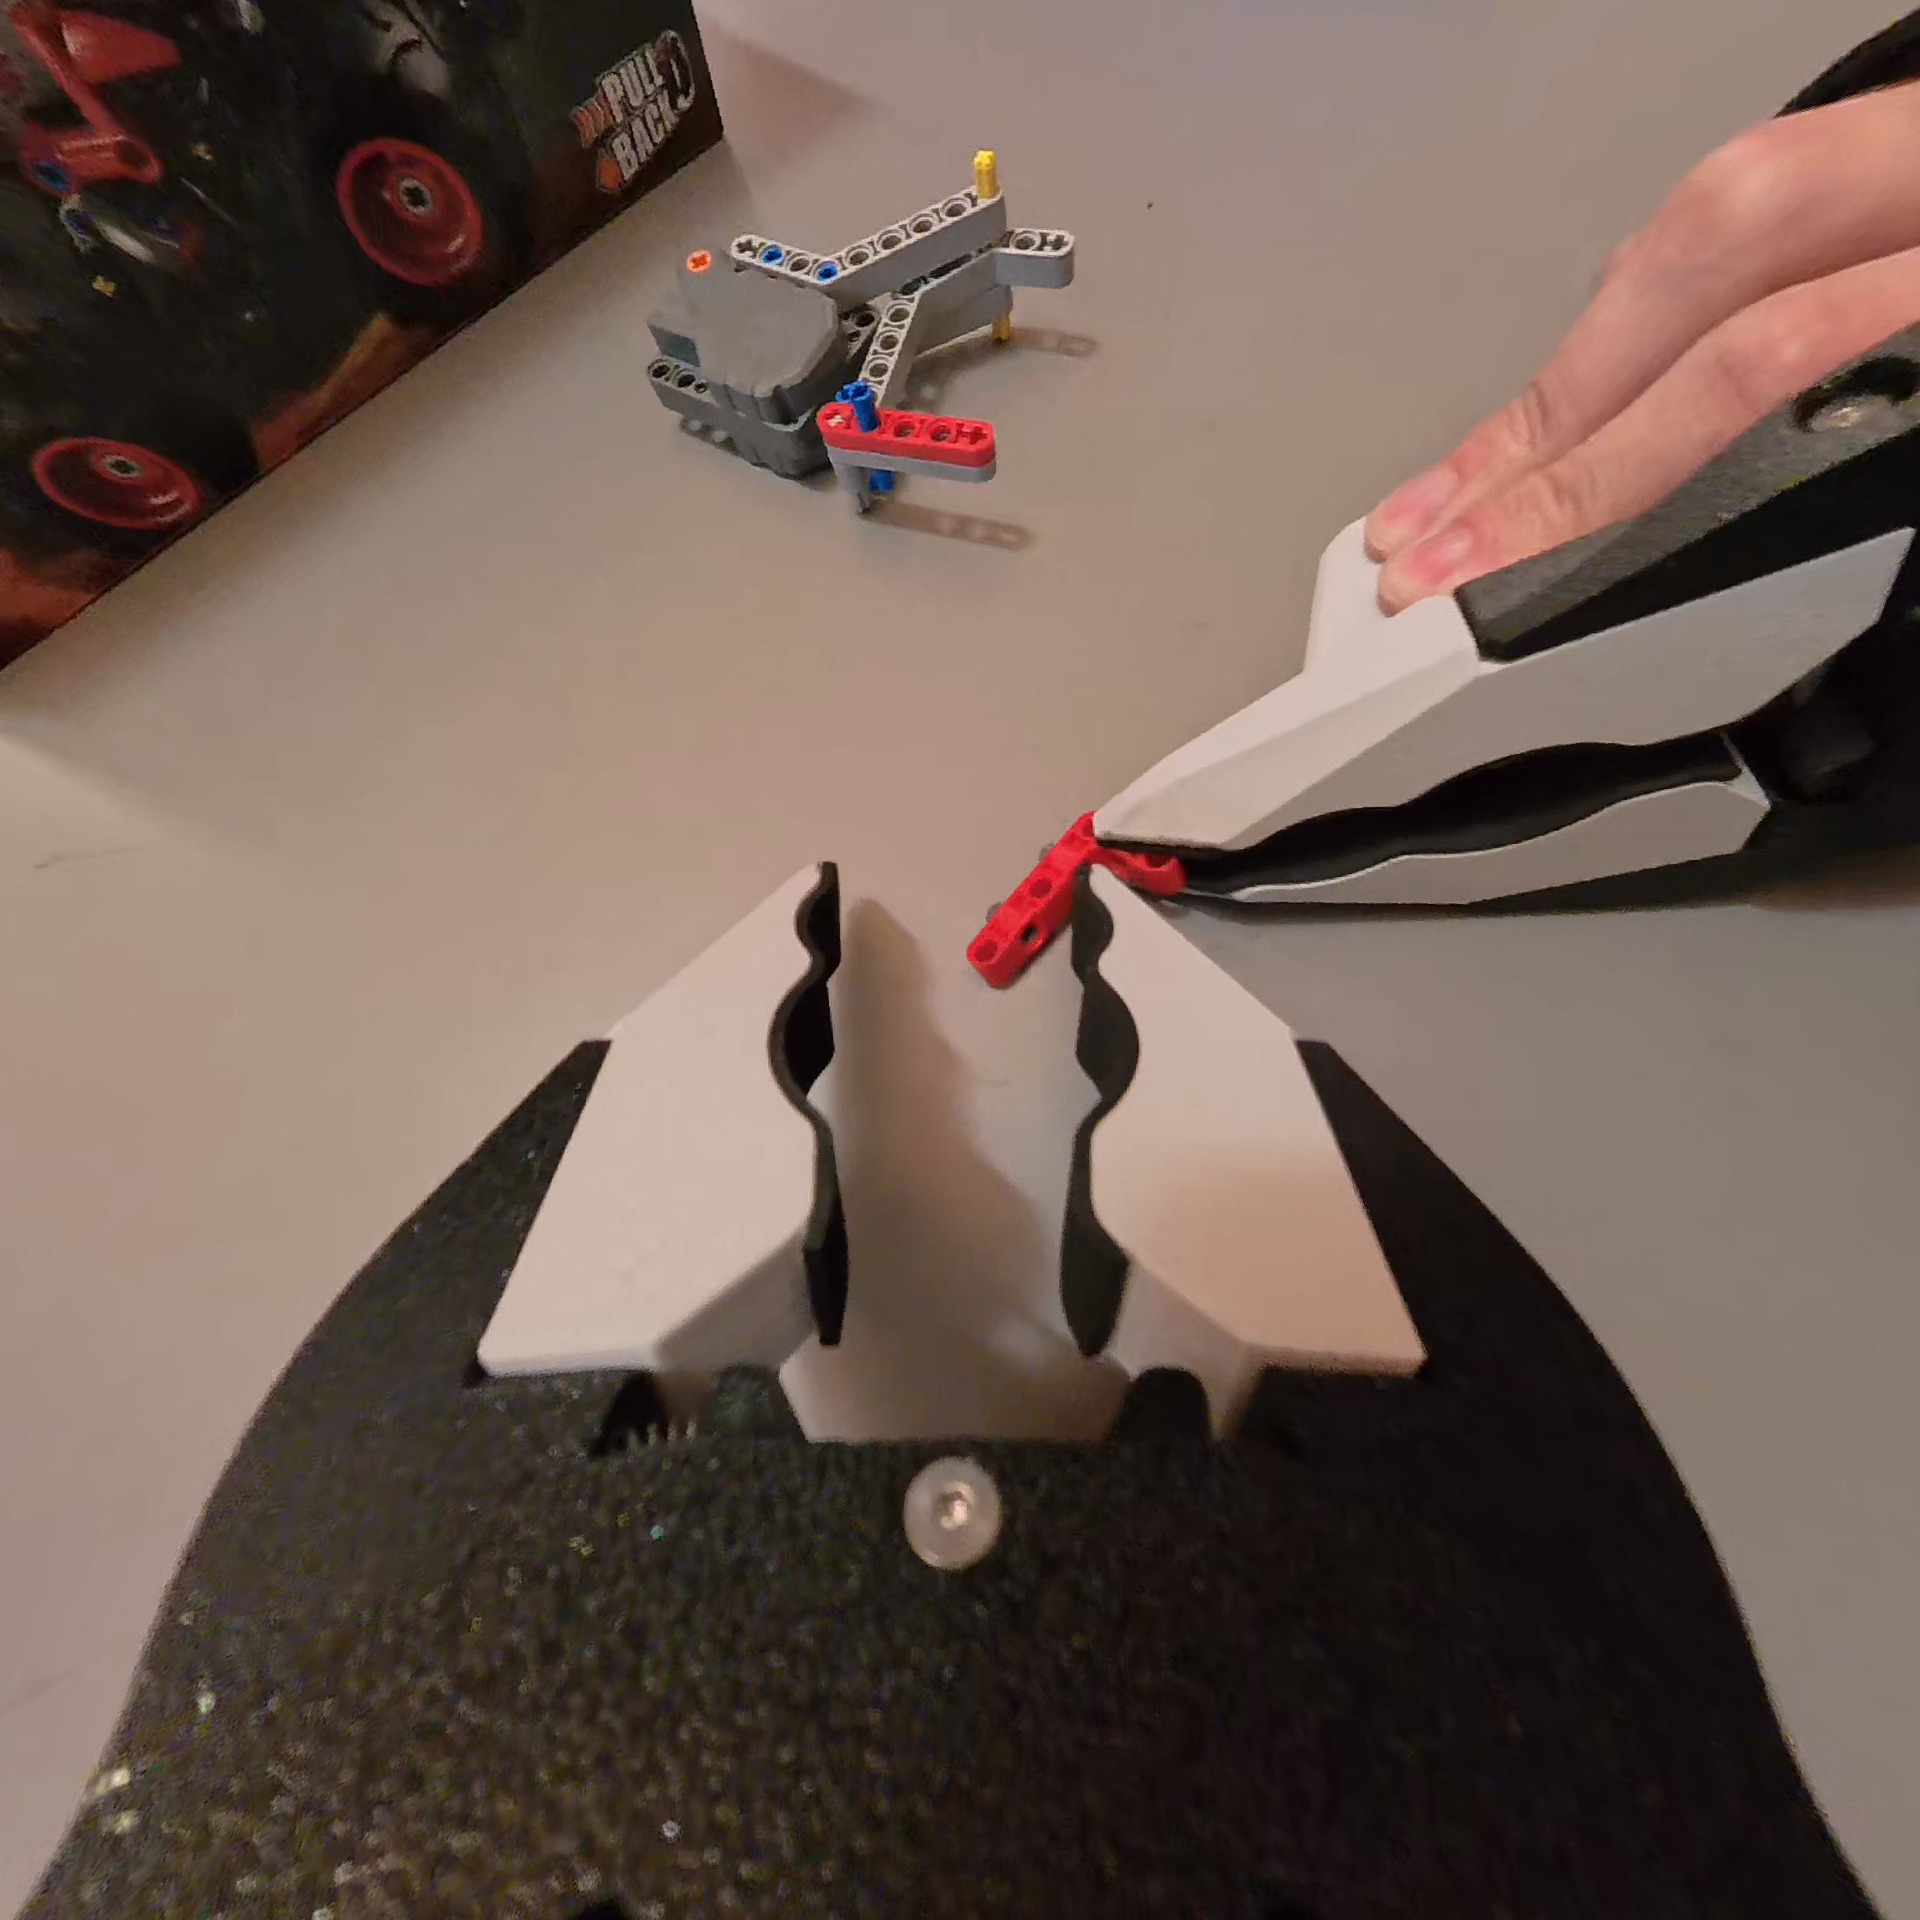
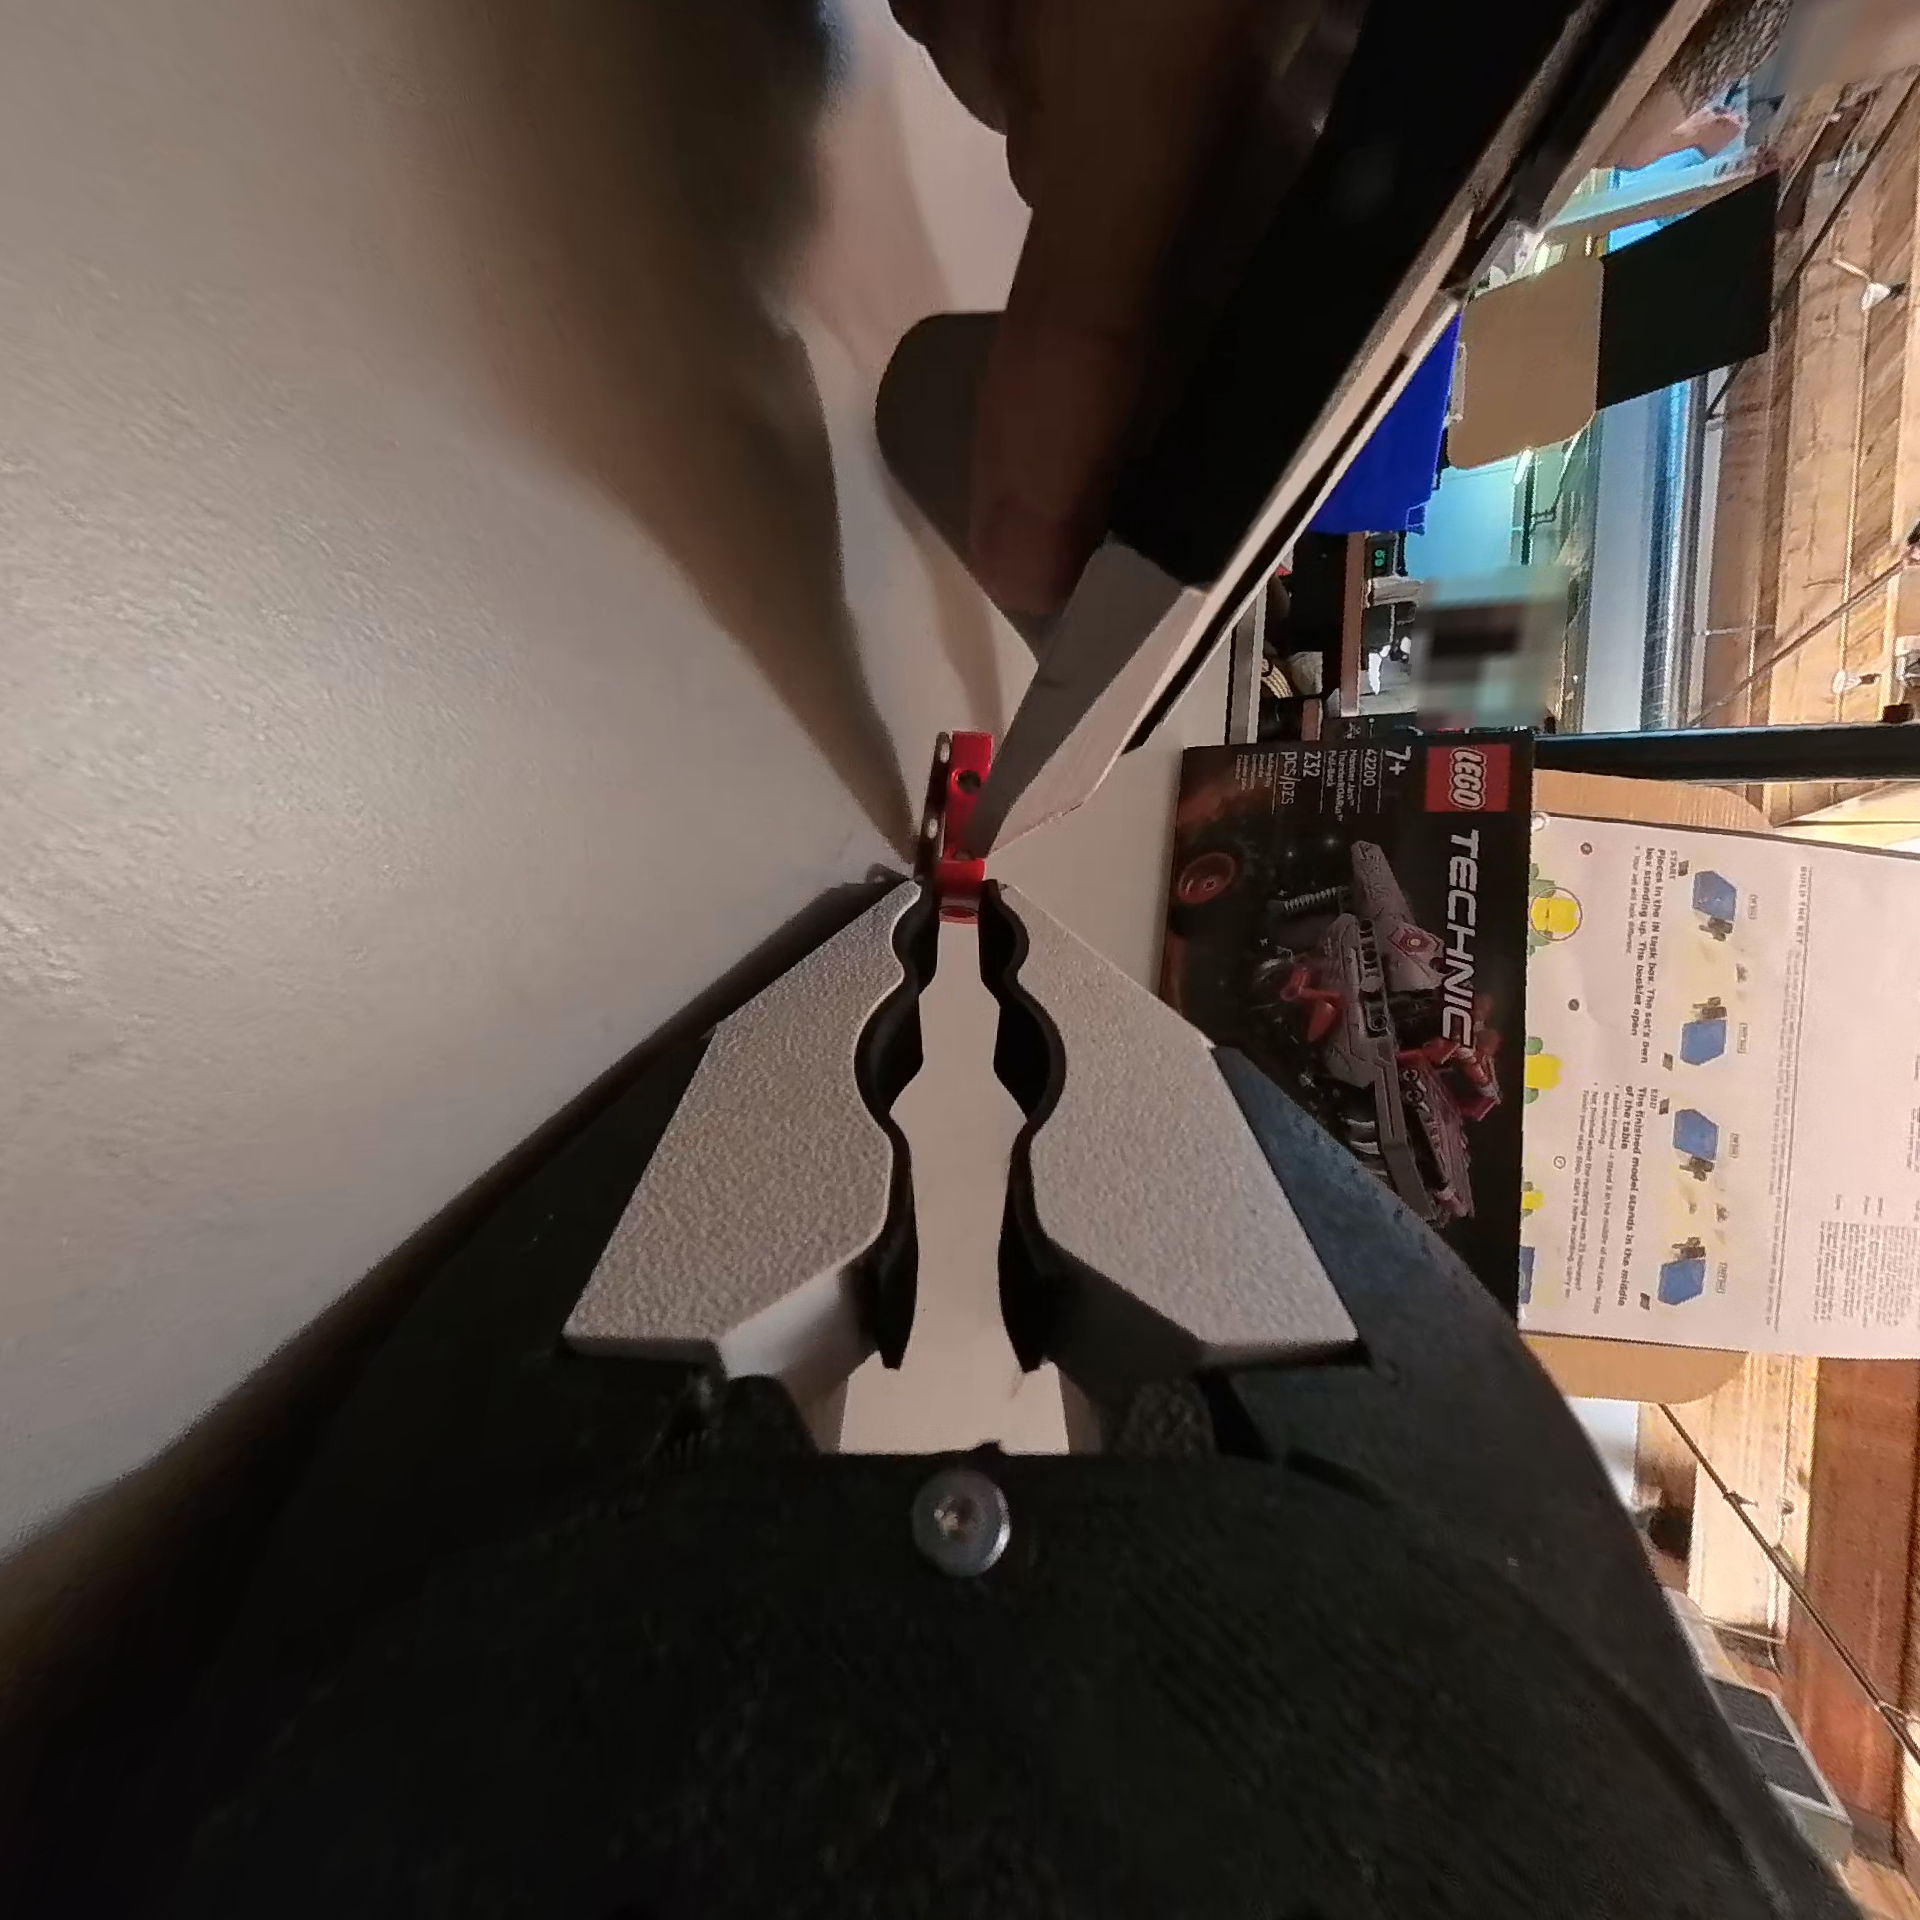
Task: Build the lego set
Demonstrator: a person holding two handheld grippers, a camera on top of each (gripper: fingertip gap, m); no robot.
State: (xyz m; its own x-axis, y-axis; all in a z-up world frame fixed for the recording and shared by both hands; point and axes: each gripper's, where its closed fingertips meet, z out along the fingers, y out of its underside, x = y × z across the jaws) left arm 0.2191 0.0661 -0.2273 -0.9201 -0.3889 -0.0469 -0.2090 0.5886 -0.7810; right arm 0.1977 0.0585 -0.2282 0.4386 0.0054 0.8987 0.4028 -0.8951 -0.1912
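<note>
While the right hand-held gripper (image 1: 1138,857) pinched one end of the bent red beam (image 1: 1023,920) low over the bench (image 1: 520,779), the left hand-held gripper (image 1: 956,914) stood half open and empty, its right tip just beside the beam. The beam's free arm slanted toward the left gripper's gap. Beyond it, the grey partial model (image 1: 831,343) and set box (image 1: 260,260) lay well apart, leaving open room.

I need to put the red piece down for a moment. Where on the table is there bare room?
Bare table lies between the set's box, the half-built model and the left claw. It is crowded at the claw tips, where the right claw pinches the red beam.
</note>
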